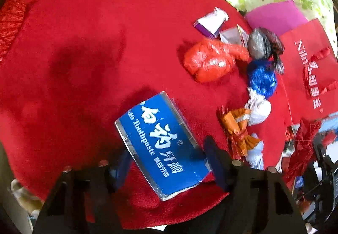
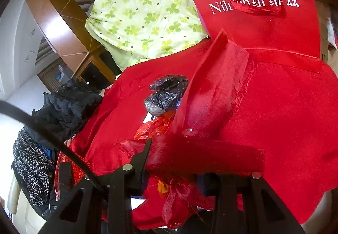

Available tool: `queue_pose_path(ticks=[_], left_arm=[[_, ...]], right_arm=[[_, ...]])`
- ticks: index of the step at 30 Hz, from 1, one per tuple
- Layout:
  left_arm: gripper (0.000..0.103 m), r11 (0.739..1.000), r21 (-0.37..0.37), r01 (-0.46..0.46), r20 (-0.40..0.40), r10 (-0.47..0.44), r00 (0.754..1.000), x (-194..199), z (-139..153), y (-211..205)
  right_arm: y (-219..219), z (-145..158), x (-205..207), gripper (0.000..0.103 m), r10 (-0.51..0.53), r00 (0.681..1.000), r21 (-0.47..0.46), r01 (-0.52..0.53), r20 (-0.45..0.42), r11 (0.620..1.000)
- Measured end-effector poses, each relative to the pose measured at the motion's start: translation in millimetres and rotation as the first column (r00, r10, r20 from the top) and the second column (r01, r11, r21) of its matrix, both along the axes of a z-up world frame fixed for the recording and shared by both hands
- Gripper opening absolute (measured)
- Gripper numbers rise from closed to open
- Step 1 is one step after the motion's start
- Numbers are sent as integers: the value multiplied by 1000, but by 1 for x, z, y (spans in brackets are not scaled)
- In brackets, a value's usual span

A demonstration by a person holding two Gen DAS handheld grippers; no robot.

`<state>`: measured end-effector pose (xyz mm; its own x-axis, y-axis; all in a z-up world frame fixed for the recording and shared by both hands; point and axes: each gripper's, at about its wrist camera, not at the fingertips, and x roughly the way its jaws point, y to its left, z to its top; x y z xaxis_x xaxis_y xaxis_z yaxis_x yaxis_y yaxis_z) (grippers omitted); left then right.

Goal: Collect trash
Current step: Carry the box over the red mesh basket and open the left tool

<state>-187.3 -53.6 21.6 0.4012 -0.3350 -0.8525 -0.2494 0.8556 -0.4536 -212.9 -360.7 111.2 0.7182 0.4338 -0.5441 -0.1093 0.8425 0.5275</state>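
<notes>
A blue toothpaste box (image 1: 162,143) lies on the red cloth (image 1: 84,44), right between the fingers of my left gripper (image 1: 169,162). Both pads touch its long edges, so the gripper is shut on it. Further right sits a pile of trash: a crumpled red plastic bag (image 1: 209,60), a blue foil wrapper (image 1: 262,79), a black-grey bag (image 1: 259,44), a white tissue (image 1: 258,112), an orange wrapper (image 1: 238,128) and a small white-purple box (image 1: 209,22). My right gripper (image 2: 175,158) is shut on a crinkly red wrapper (image 2: 190,155), also seen as the red wrapper (image 1: 304,143) at the right edge.
A red paper gift bag (image 2: 253,12) lies at the cloth's far side, with the red bag (image 1: 306,60) beside the pile. A green clover quilt (image 2: 143,8) and a pink cushion (image 1: 274,16) lie behind. Black clothes (image 2: 63,107) are heaped at the left.
</notes>
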Motion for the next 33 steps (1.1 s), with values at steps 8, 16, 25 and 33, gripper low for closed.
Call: queue_pose_path(ticks=[8,16,25,33], left_arm=[[43,997,43,64,106,-69,992,-3,21,2],[20,994,107,23,193,-43,980,-8,53,39],[18,985,164,-53,384,-14,923,-51,122,81],[19,898,314,-308,574,79,815,-113,225,179]], right_arm=[[10,8,0,38,14,999,-21,-13,29,1000],[57,33,8,38,93,993,-56,-89,76,994],[109,55,10,38,206,972,-88,-197,113,976],[212,105,30,38,406,896,-4,-412,180,911]])
